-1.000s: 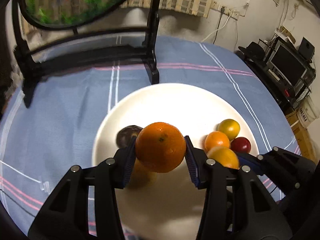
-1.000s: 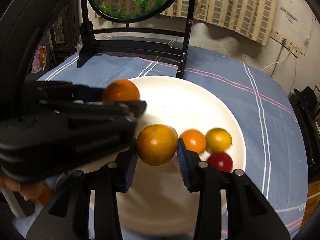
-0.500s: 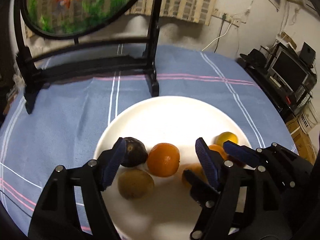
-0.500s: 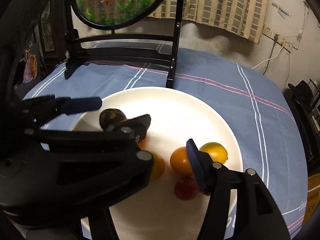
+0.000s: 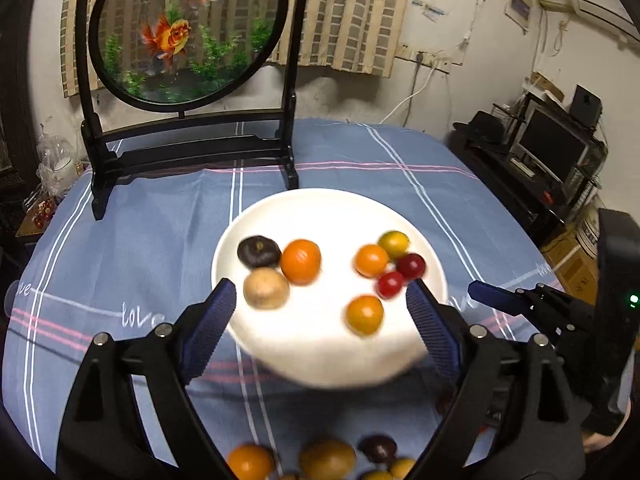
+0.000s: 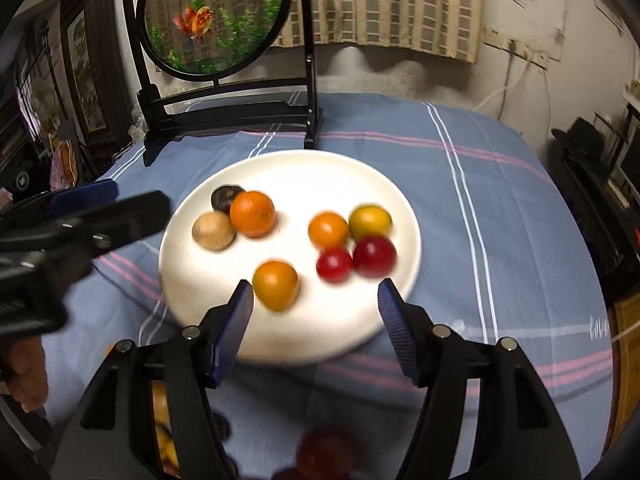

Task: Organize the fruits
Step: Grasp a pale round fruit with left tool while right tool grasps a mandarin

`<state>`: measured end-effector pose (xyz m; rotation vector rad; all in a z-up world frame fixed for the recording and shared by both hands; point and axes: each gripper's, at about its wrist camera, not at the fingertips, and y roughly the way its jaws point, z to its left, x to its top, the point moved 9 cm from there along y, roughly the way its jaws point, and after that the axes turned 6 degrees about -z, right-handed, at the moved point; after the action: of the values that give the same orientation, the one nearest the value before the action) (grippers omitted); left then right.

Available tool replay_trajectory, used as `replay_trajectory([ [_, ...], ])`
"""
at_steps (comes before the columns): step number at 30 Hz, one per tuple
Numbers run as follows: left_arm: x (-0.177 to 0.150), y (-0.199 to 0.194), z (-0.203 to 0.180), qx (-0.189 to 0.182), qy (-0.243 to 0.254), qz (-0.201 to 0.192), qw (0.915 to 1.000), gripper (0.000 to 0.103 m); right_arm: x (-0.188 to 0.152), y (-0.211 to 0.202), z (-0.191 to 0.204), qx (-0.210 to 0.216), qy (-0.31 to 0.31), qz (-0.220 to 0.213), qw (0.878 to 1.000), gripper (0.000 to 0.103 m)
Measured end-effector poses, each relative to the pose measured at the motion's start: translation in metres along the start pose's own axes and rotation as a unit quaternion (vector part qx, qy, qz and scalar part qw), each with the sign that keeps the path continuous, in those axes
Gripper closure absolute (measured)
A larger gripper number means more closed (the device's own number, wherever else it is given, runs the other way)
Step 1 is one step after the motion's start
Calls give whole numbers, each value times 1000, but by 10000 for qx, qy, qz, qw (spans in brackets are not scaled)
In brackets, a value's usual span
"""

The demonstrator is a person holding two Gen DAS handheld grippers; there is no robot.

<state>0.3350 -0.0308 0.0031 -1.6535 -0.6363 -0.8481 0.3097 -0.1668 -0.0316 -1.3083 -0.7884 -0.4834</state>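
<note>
We see both the left gripper [image 5: 320, 304] and right gripper [image 6: 316, 300] spread wide, empty, above the white plate [image 5: 320, 208]; the blue tablecloth [image 5: 140, 240] reads "love" [image 5: 142, 316].

Plate [image 5: 320, 208]: white, smooth, glazed look, faint sheen
Tablecloth [image 5: 140, 240]: woven cloth, matt blue, pale and pink stripes
Orange [image 5: 301, 261]: finely pitted peel; slight gloss
Red fruits [image 6: 374, 256]: smooth glossy skin
Brown fruit [image 5: 266, 288]: dull, matt skin
Left gripper [image 5: 320, 320]: matt black plastic body; bright metal screw heads; ribbed blue pads [image 5: 206, 326]
Round screen frame [image 5: 192, 148]: dark, semi-gloss, material uncertain
</note>
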Motion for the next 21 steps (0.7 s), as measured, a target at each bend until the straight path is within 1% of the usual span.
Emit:
replay_trajectory([
  [2, -8, -15, -5, 74, 134, -67, 9999, 13, -12, -11, -2, -51, 63, -23, 10000, 38],
  [4, -18, -32, -8, 163, 283, -158, 9993, 12, -26, -23, -4, -7, 187, -37, 9998, 38],
  [6, -29, -44, -9, 177, 356, -174, 9991, 10, -37, -31, -3, 27, 245, -30, 9997, 38],
  [10, -54, -63, -3, 193, 276, -145, 9993, 10, -64, -48, 2, 69, 295, -6, 9995, 38],
  [13, -74, -72, 6, 228, 177, -114, 9995, 10, -87, -58, 8, 181, 424, 47, 9989, 38],
  [16, -94, -78, 13, 228, 148, 0, 9996, 10, -103, -62, 10, 230, 543, 120, 9982, 38],
  [21, -117, -84, 26, 277, 93, 113, 9995, 10, -127, -65, 18, 270, 576, 290, 9976, 38],
])
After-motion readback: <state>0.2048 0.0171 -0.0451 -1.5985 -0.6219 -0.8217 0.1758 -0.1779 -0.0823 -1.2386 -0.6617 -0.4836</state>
